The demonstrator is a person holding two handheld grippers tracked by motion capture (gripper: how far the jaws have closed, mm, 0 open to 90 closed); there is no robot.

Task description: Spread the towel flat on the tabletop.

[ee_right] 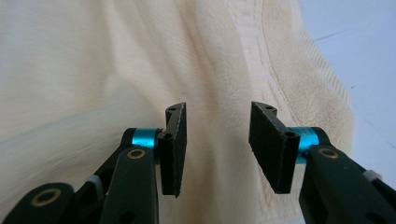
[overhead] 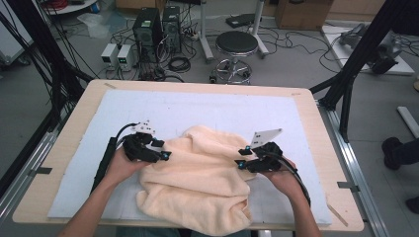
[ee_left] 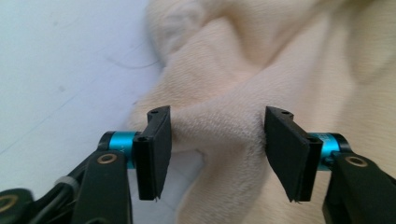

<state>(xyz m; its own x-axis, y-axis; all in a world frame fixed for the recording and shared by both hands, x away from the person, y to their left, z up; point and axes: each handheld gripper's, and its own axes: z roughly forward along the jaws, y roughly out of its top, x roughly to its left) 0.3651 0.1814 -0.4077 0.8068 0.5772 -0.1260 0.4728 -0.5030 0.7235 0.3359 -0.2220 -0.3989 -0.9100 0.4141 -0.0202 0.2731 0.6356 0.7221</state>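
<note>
Cream towel point(overhead: 197, 182) is seen bunched on the white mat point(overhead: 222, 106), toward its near edge, one end hanging over the table's near edge. Left gripper point(overhead: 165, 156) is held at the towel's left edge, jaws apart, a fold between them but not pinched. Right gripper point(overhead: 240, 164) is held at the towel's right side, jaws apart, nothing clamped.

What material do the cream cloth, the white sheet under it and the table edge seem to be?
Cream cloth: probably terry cotton, a towel; matte looped pile, stitched hem band.
White sheet: perhaps foam board or paper; flat, matte, faintly scuffed.
Table edge: light wood or wood-look laminate; pale grain, smooth finish.
</note>
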